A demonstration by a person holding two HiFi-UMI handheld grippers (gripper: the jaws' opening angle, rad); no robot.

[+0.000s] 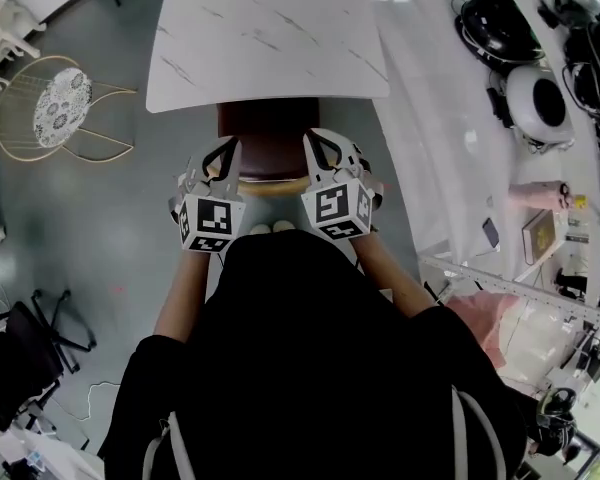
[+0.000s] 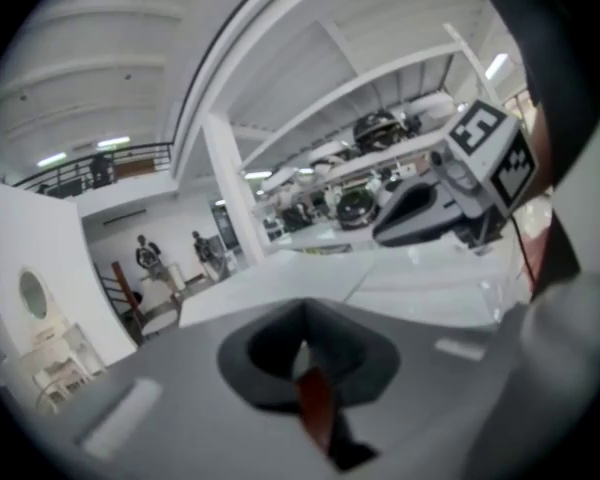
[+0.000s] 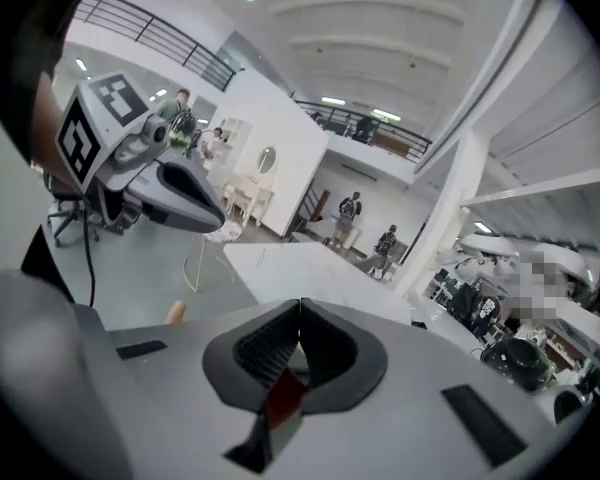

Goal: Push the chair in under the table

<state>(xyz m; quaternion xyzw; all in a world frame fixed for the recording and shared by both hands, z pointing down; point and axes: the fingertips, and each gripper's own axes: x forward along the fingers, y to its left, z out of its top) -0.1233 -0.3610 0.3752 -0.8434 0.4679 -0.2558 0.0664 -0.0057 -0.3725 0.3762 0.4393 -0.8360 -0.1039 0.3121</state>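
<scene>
The chair point(image 1: 270, 128) has a dark maroon seat and a curved wooden backrest point(image 1: 270, 184). Its seat lies partly beneath the white marble table point(image 1: 265, 38). In the head view my left gripper point(image 1: 224, 154) and right gripper point(image 1: 321, 150) are side by side above the backrest, close to my chest and touching nothing. Both are shut and hold nothing. In the left gripper view the left gripper point(image 2: 302, 316) has its pads together, and the right gripper's body point(image 2: 450, 203) shows at the upper right. The right gripper point(image 3: 300, 308) is likewise shut in its own view, over the tabletop point(image 3: 300, 268).
A gold wire chair point(image 1: 60, 108) with a patterned cushion stands on the grey floor to the left. A black folding frame point(image 1: 30, 348) is at the lower left. A long white counter point(image 1: 435, 118) with round black and white appliances point(image 1: 495, 28) runs along the right.
</scene>
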